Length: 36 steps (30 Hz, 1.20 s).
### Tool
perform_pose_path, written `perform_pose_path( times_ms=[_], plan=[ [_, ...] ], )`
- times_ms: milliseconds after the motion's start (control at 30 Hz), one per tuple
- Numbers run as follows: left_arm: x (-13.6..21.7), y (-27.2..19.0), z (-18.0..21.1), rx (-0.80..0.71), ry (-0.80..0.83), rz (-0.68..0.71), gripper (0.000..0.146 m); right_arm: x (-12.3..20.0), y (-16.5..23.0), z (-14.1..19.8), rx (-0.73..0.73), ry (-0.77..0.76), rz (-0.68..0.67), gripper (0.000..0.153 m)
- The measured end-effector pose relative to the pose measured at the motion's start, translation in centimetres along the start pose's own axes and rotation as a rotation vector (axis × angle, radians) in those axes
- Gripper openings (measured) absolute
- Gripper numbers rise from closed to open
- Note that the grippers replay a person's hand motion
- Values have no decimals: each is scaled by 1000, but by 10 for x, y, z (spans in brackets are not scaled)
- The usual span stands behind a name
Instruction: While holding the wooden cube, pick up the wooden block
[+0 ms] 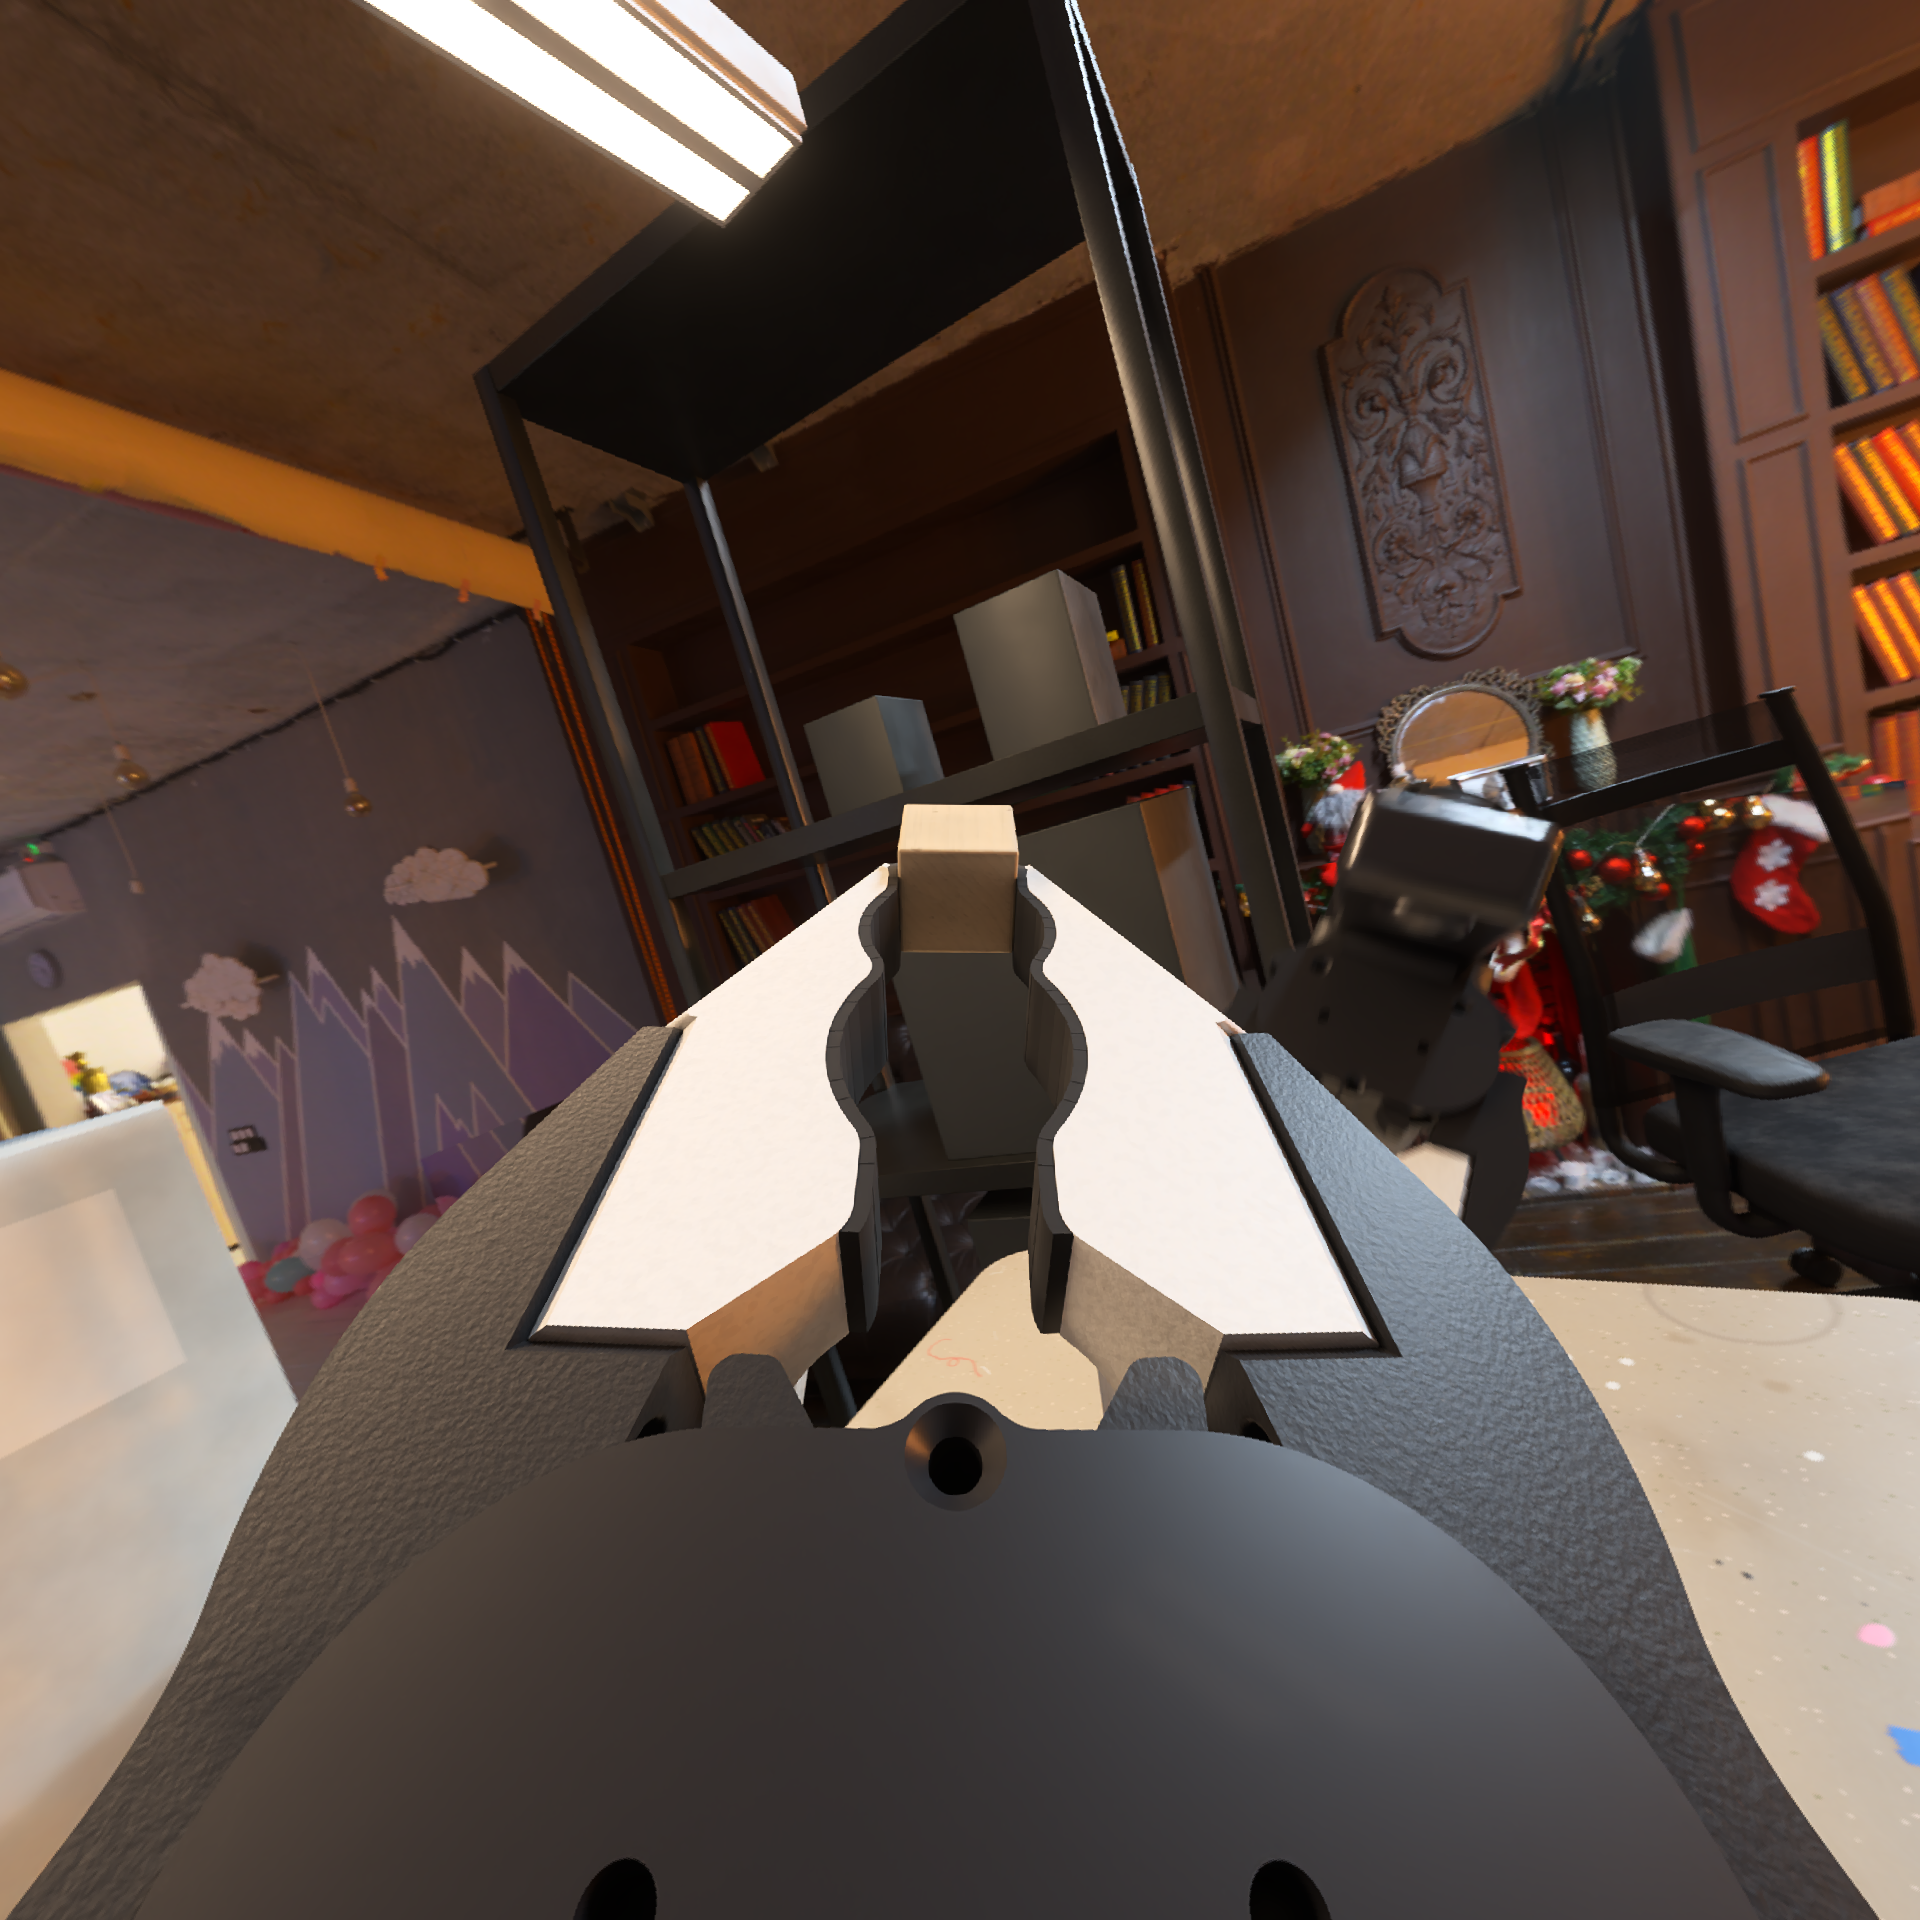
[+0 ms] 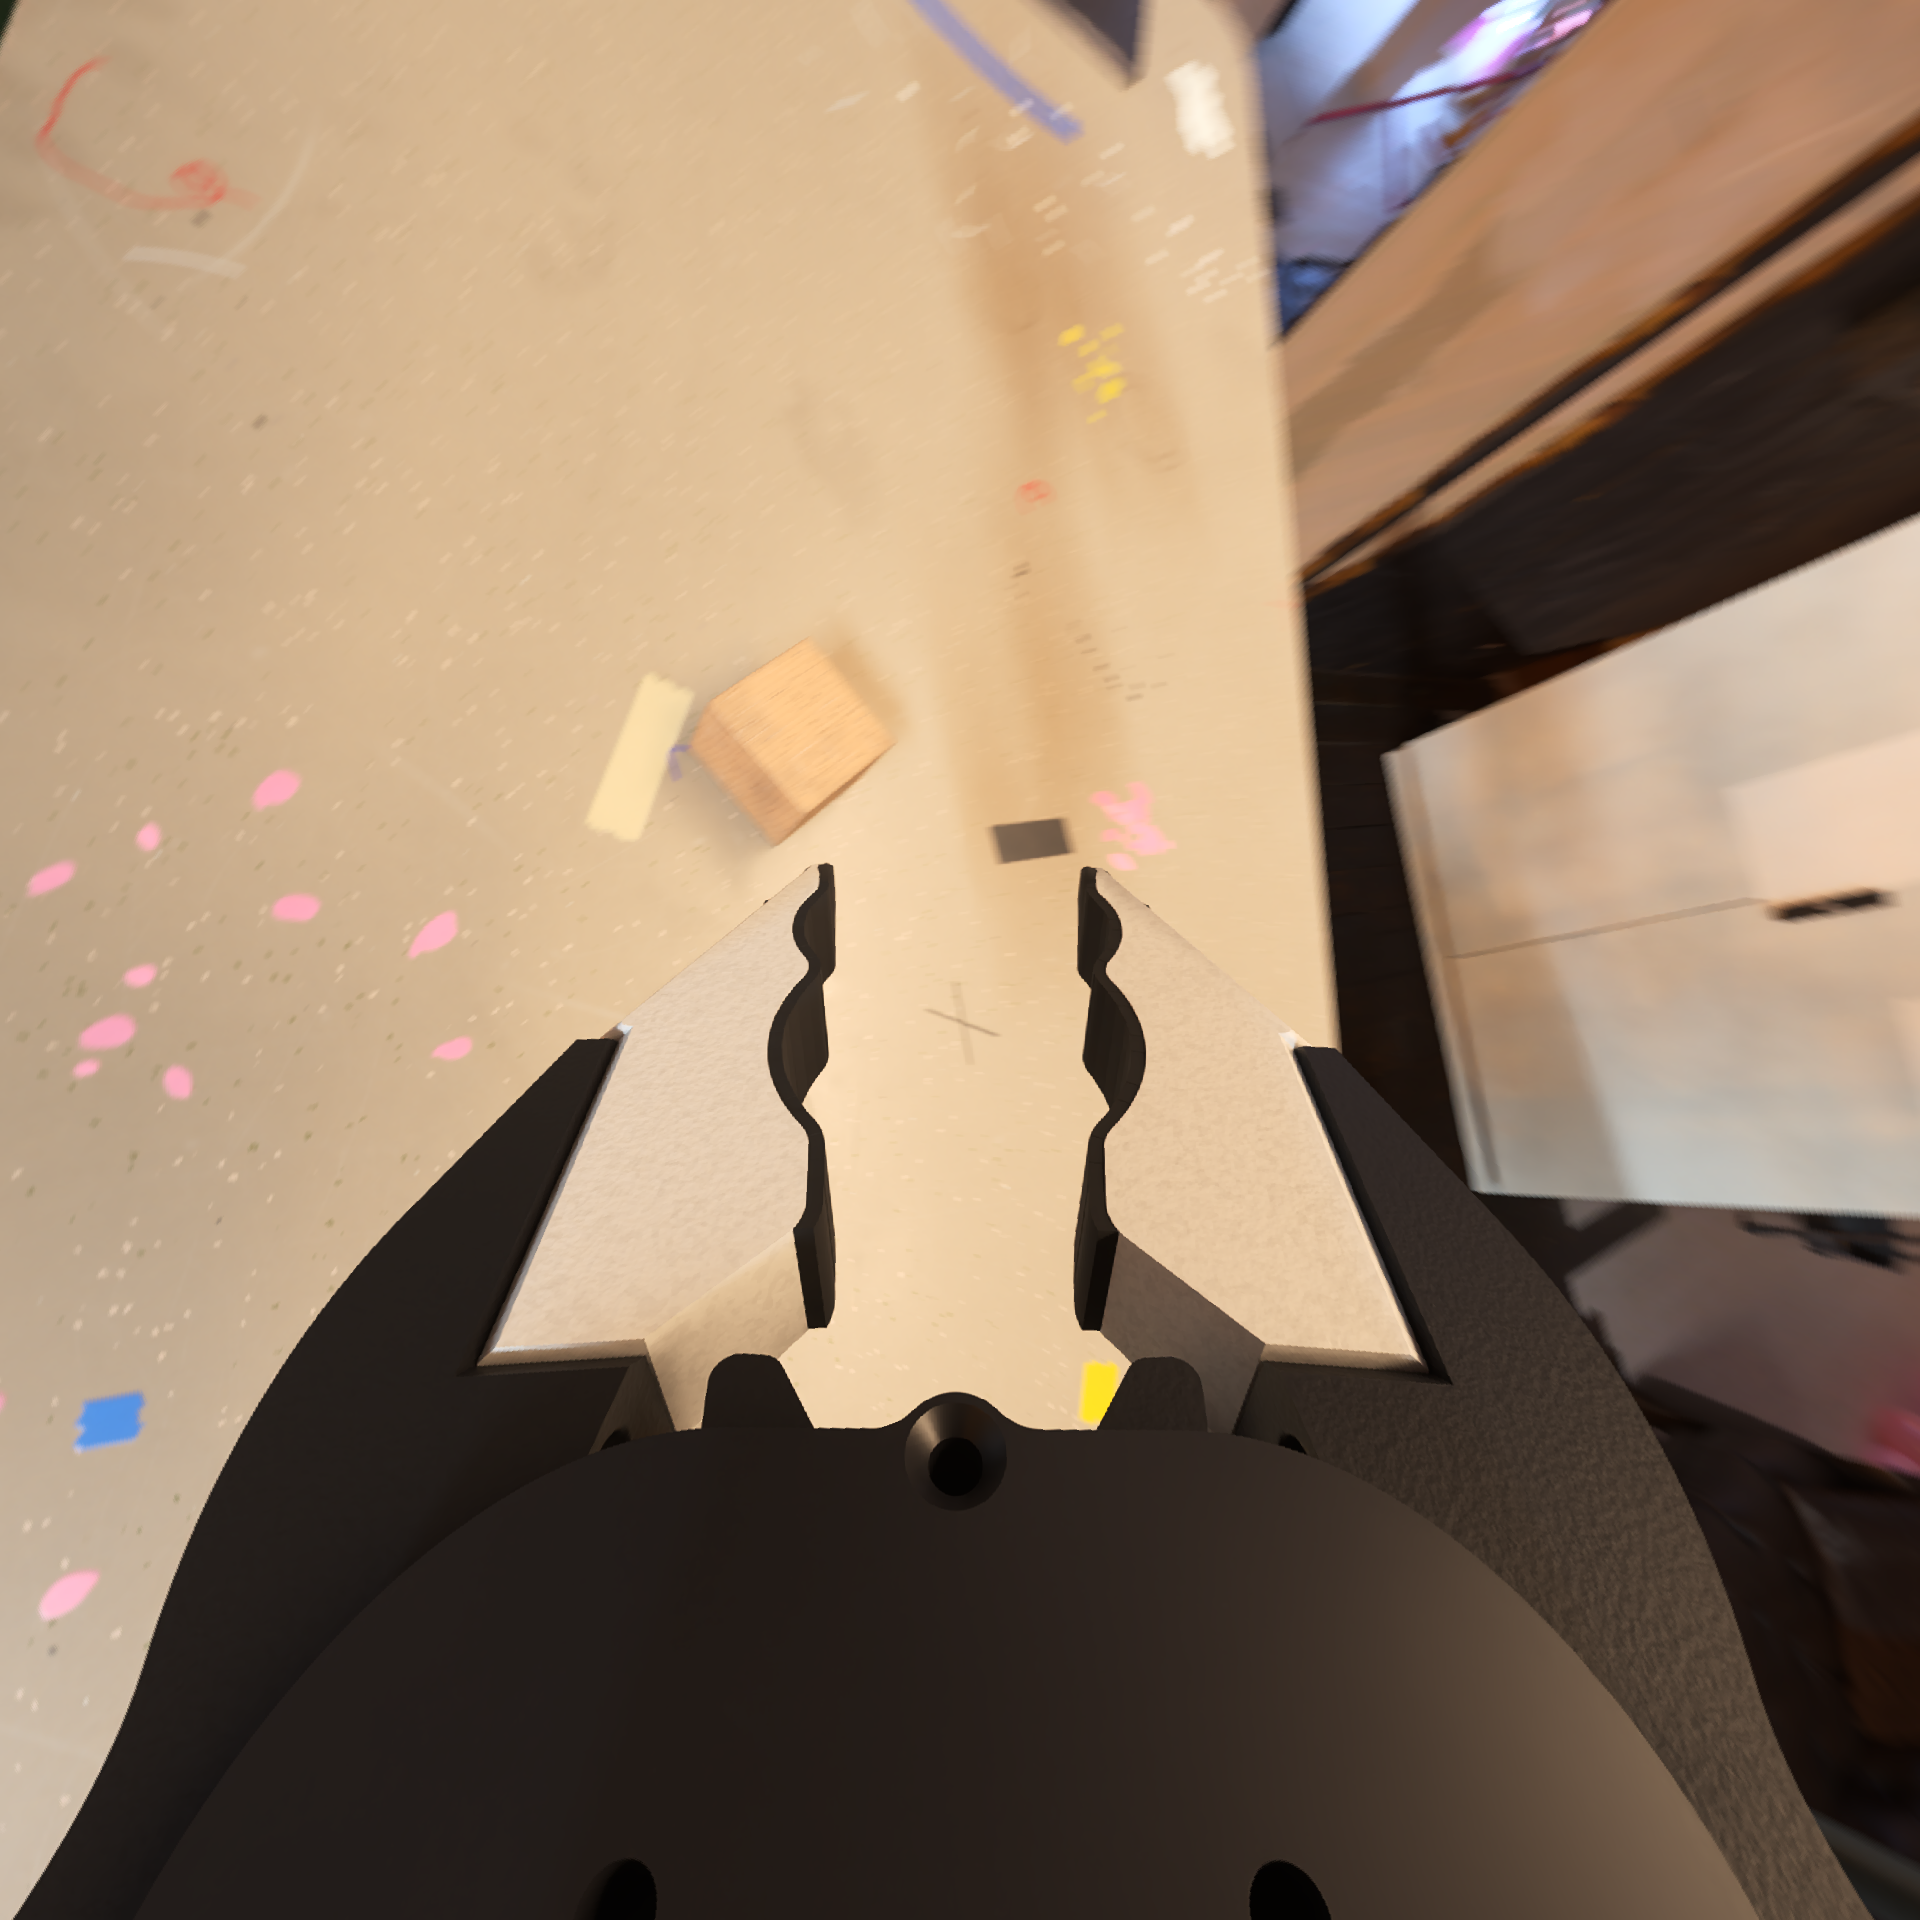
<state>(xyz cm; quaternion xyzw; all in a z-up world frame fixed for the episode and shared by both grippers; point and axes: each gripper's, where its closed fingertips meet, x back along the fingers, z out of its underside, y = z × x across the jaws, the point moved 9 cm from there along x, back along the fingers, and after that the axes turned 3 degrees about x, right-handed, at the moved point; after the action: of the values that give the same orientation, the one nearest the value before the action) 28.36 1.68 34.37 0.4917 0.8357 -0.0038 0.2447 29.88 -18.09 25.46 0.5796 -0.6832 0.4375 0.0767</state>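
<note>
My left gripper (image 1: 956, 883) is shut on a pale wooden cube (image 1: 956, 878) and holds it at the fingertips, raised above the table and pointed toward the shelves. My right gripper (image 2: 956, 883) is open and empty, looking down at the table. A light wooden block (image 2: 792, 740) lies on the beige table (image 2: 416, 520) just ahead and to the left of the right fingertips, apart from them. The right gripper also shows in the left wrist view (image 1: 1423, 997), hanging to the right over the table.
A cream strip of tape (image 2: 639, 756) lies beside the block. The table's right edge (image 2: 1288, 623) drops to a dark floor, with a white cabinet (image 2: 1662, 883) beyond. A black metal shelf unit (image 1: 831, 520) and a black office chair (image 1: 1766, 1091) stand past the table.
</note>
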Motion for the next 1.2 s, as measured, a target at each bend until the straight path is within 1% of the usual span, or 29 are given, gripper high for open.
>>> perform_pose_path(
  times_ms=[67,133,233,333,433,500,600,667,767,833,900,933,967,1000,1033,1100,1200],
  plan=[
    [3,4,-3,-14,1,-12,20,-29,2,13,16,39,-106,51],
    [6,9,-6,-12,2,-25,20,-58,4,23,54,77,-177,52],
    [10,15,-9,-14,-3,-33,20,-98,7,37,30,119,-282,52],
    [14,19,-12,-26,-7,-43,20,-133,11,51,9,174,-330,52],
    [18,24,-15,-25,-18,-51,20,-154,15,64,-35,196,-357,49],
    [20,26,-17,-26,-22,-55,20,-161,18,70,-85,202,-359,40],
    [23,28,-20,-28,-30,-59,20,-162,19,75,-205,191,-345,35],
    [24,28,-22,-30,-33,-61,20,-160,19,74,-298,223,-319,34],
    [25,28,-25,-34,-36,-62,20,-152,34,66,-519,329,-242,33],
    [25,27,-27,-40,-38,-60,20,-146,56,52,-641,315,-295,39],
    [26,25,-29,-37,-43,-54,20,-137,80,33,-671,233,-381,44],
    [26,25,-29,-36,-44,-50,20,-134,88,26,-664,195,-423,52],
    [26,24,-30,-38,-46,-48,20,-130,91,22,-648,173,-424,58],
    [26,23,-31,-40,-47,-47,20,-125,91,18,-611,158,-404,59],
    [26,22,-32,-42,-47,-45,20,-120,87,15,-550,137,-377,59],
    [27,20,-35,-49,-50,-42,20,-112,72,12,-407,102,-276,52],
    [30,19,-40,-56,-55,-39,20,-115,41,18,-130,132,-186,47]
  ],
)
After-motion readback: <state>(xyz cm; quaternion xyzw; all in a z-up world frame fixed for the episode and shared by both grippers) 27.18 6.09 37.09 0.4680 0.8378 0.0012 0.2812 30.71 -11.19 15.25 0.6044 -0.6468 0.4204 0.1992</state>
